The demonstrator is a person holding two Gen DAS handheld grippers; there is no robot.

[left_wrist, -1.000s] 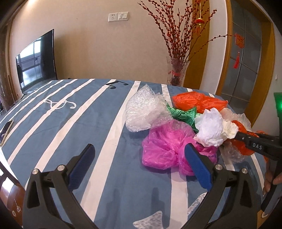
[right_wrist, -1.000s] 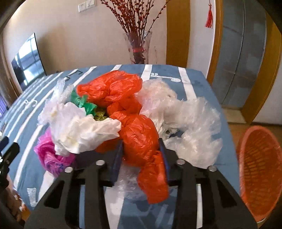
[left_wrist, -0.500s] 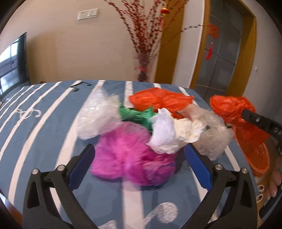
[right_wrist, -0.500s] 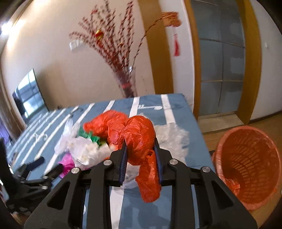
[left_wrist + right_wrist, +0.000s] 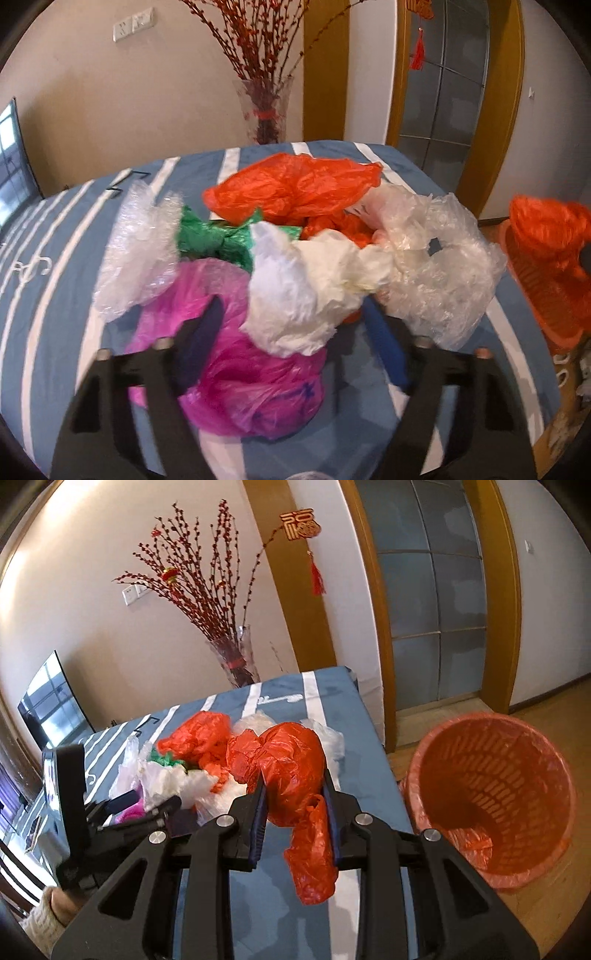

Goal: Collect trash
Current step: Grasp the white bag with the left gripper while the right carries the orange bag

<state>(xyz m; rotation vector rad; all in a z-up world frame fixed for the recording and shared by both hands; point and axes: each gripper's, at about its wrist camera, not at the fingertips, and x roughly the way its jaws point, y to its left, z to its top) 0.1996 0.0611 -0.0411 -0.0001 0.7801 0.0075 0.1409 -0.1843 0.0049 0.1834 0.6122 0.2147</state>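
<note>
My right gripper (image 5: 293, 795) is shut on a crumpled orange plastic bag (image 5: 291, 771) and holds it above the table's right edge, left of the orange bin (image 5: 491, 797). The held bag also shows at the right of the left wrist view (image 5: 546, 229). My left gripper (image 5: 291, 321) is open, its fingers (image 5: 384, 350) on either side of the pink bag (image 5: 243, 373) and the white bag (image 5: 303, 291). The pile also holds a green bag (image 5: 218, 240), an orange bag (image 5: 295, 188), a clear bag (image 5: 432, 254) and bubble wrap (image 5: 136, 243).
The table has a blue cloth with white stripes (image 5: 48, 280). A glass vase of red branches (image 5: 236, 661) stands at the far edge. A television (image 5: 51, 705) is at the left. The bin stands on the wooden floor by a door (image 5: 432, 602).
My right gripper has lifted the orange bag off the pile and carried it right toward the bin. My left gripper has moved forward so its fingers straddle the pink and white bags.
</note>
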